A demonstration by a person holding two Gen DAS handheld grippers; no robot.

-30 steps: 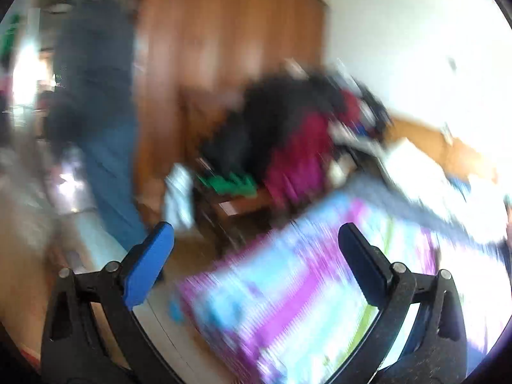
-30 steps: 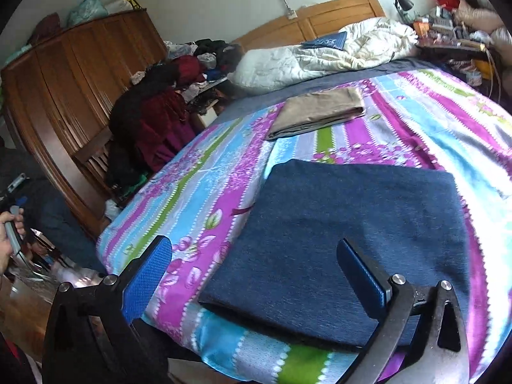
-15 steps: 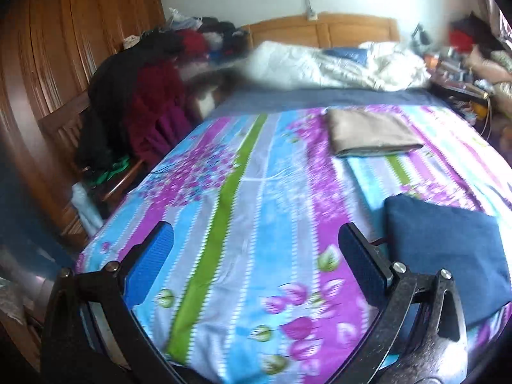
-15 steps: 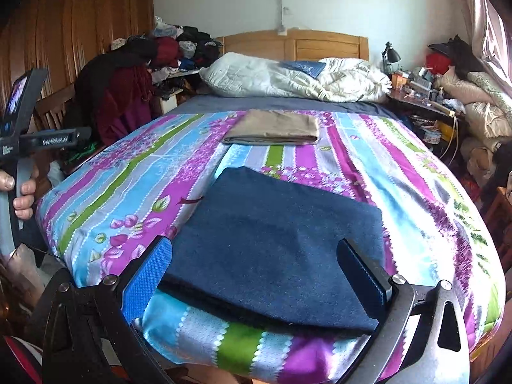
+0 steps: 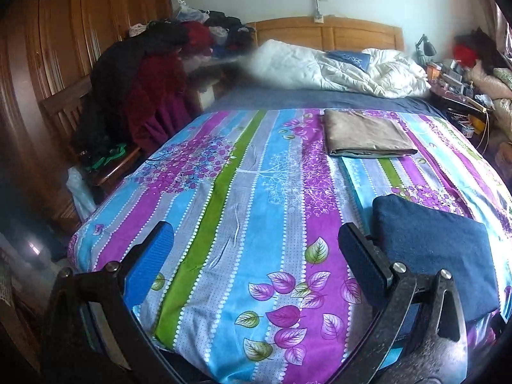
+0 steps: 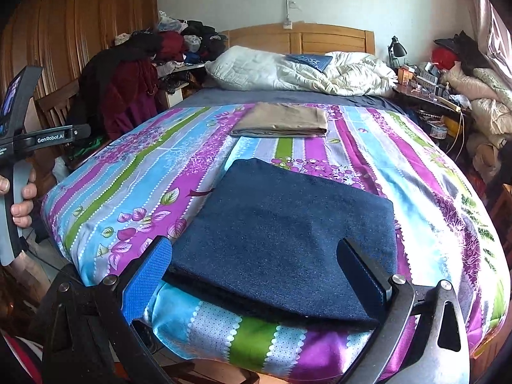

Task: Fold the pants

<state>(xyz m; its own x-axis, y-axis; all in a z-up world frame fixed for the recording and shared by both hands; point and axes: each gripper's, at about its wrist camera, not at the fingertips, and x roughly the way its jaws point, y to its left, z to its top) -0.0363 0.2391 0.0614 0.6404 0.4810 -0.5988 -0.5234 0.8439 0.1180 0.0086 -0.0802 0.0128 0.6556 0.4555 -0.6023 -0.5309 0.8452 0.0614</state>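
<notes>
the left gripper [image 5: 256, 256] is held above the near left part of the bed; its two fingers stand wide apart with nothing between them. the right gripper [image 6: 254, 267] hovers over the near edge of the folded navy pants [image 6: 288, 233]; its fingers are also spread wide and grip nothing. whether its fingertips touch the fabric cannot be told.

the navy pants lie folded into a flat rectangle on the striped floral bedsheet [image 6: 134, 172], close to the foot edge of the bed and toward the right side. in the left wrist view the same navy pants [image 5: 432, 252] appear just beyond the right finger.

a second folded garment, the tan pants [image 6: 283, 123], lies flat farther up the bed, well apart from the navy pants. a white quilt [image 6: 300, 72] is bunched against the wooden headboard [image 6: 300, 36].

a hand [image 6: 19, 198] at the left edge of the right wrist view grips the left gripper's handle.
</notes>
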